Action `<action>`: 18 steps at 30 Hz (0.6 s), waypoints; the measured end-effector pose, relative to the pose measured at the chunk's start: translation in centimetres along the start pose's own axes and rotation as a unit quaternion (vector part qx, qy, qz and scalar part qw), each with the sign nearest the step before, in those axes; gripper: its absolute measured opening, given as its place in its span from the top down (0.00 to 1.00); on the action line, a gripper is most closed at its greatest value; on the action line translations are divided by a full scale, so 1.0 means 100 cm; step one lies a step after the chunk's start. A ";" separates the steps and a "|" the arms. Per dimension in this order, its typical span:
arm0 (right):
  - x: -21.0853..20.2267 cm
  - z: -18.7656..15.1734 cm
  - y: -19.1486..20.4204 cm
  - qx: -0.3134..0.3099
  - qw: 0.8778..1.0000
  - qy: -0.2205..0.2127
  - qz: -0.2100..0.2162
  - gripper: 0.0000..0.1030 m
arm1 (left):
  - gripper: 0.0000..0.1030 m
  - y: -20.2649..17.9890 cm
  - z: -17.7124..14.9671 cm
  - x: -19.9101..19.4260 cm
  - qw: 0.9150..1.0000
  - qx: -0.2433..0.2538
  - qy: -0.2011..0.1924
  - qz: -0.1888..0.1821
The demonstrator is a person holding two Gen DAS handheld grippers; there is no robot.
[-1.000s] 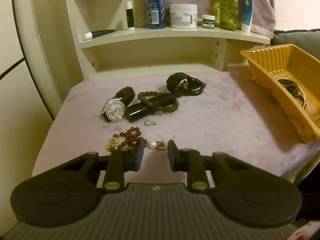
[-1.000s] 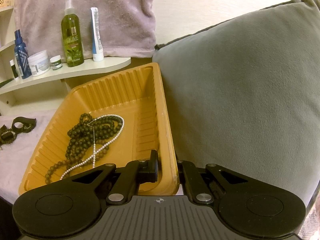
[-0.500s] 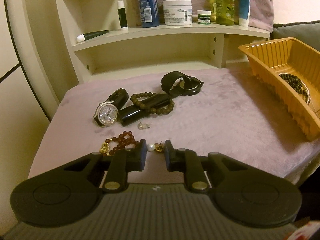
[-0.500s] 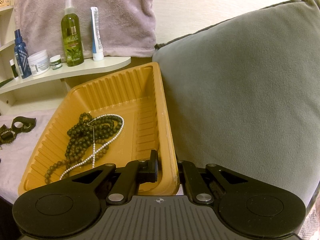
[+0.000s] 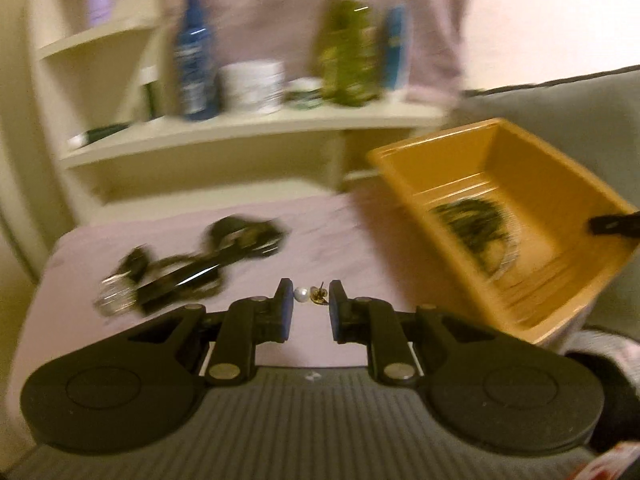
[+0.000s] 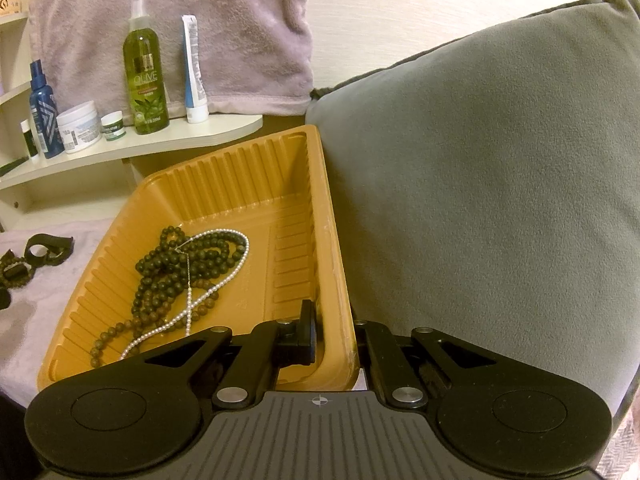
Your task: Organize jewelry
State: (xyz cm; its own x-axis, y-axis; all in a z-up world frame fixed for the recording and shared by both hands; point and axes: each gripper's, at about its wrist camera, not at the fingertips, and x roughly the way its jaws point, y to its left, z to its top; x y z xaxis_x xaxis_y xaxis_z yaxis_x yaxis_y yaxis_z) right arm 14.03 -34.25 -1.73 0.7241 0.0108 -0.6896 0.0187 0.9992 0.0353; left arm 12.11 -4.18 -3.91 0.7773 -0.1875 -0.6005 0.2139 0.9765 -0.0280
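A pearl earring (image 5: 301, 294) with a gold back is pinched between the pads of my left gripper (image 5: 309, 292), lifted above the lilac cloth (image 5: 320, 232). In this blurred left wrist view, a silver watch (image 5: 116, 296), a brown bead bracelet and a black watch (image 5: 244, 234) lie on the cloth behind. The orange tray (image 5: 440, 144) stands to the right. My right gripper (image 6: 335, 336) is shut on the right wall of the orange tray (image 6: 224, 176). Inside the tray lie dark bead strands (image 6: 172, 264) and a pearl necklace (image 6: 224, 280).
A cream shelf (image 5: 240, 128) behind the cloth carries bottles and jars. A grey cushion (image 6: 480, 160) presses against the tray's right side. A lilac towel (image 6: 200, 20) hangs on the wall. The cloth's front edge drops off near my left gripper.
My left gripper narrowed onto the pearl earring, then rose and swung right toward the tray with it. The red bead bracelet has dropped out of view. The right gripper stayed still.
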 end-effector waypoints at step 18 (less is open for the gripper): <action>0.000 0.000 0.000 0.007 1.000 -0.003 0.003 0.95 | 0.84 -0.102 0.014 0.023 0.989 0.066 0.009 -0.133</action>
State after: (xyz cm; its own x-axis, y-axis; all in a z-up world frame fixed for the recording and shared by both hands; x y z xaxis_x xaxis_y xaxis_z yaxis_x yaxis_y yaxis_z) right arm 13.99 -34.26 -1.71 0.7279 0.0167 -0.6855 0.0237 0.9985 0.0495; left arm 12.52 -14.69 -3.88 0.6730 -0.4320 -0.6003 0.4849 0.8706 -0.0829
